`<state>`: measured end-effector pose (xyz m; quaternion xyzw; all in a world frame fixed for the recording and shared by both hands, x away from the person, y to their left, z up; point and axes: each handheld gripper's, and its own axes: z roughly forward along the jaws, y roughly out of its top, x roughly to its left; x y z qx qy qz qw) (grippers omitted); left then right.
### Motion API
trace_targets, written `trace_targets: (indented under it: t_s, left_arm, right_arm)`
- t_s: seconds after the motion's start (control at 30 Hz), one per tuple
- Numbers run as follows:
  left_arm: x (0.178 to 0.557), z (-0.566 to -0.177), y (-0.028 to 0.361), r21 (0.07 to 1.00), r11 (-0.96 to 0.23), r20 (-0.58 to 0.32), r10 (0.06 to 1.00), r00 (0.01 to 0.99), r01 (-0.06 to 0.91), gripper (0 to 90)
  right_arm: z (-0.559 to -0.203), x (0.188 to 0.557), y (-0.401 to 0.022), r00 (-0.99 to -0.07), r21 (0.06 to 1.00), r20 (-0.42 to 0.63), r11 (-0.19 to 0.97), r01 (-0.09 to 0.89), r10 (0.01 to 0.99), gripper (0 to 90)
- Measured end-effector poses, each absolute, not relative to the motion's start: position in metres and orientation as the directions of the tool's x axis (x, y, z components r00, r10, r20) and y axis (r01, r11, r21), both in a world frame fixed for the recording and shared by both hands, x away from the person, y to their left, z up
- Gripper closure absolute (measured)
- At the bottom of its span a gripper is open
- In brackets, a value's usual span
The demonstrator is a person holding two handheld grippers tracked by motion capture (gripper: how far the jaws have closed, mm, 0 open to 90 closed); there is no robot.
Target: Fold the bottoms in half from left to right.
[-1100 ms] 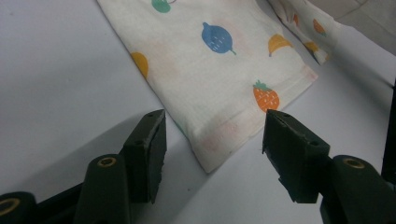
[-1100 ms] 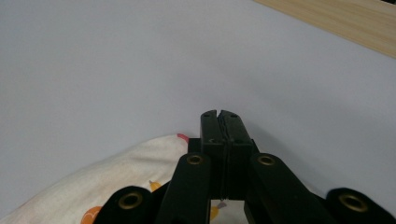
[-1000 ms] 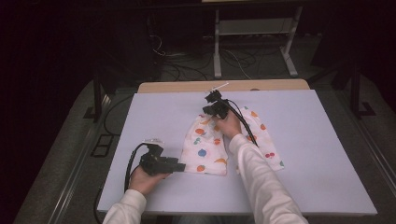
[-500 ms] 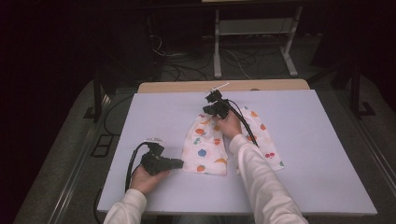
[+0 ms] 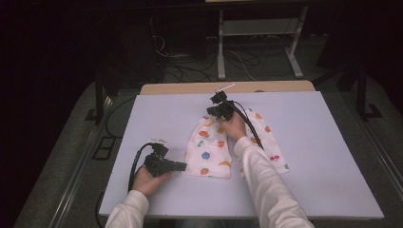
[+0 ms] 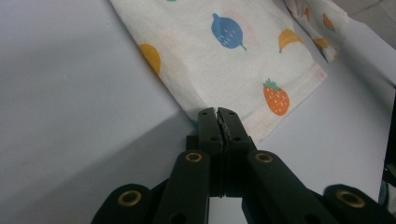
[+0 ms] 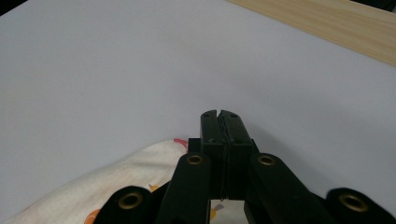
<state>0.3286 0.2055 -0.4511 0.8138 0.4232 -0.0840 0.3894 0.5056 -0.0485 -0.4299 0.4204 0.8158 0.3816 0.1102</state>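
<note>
Left gripper (image 6: 218, 116), jaws just closed, pinches the near left corner of the fruit-print cloth (image 5: 211, 147) lying mid-table (image 5: 323, 156); right gripper (image 5: 219, 108) pinches its far edge.

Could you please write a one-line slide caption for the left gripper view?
Left gripper, jaws just closed, pinching the corner of the fruit-print cloth on the white table.

Soft matt woven cloth (image 6: 233, 51) printed with coloured fruit, stitched hem along its edge, smooth matt pale board (image 5: 309, 156) over the table, bare light wood strip (image 7: 327, 21) with fine grain at the far edge, matt black plastic left gripper (image 6: 218, 122) with brass-coloured rivets
</note>
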Motion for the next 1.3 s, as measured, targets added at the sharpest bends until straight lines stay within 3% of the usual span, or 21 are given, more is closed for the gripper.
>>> trace_targets:
  t_s: [0.6, 1.3]
  left_arm:
    - [0.323, -0.434, 0.199, 0.61, -0.357, -0.45, 0.577, 0.681, 0.707, 89.3]
    - [0.312, -0.409, 0.162, 0.679, -0.407, -0.415, 0.473, 0.777, 0.611, 89.3]
  right_arm:
    - [-0.417, 0.505, -0.06, -0.621, 0.737, 0.142, 0.337, 0.586, 0.771, 88.3]
    - [-0.409, 0.504, -0.093, -0.59, 0.764, 0.173, 0.271, 0.586, 0.788, 88.3]
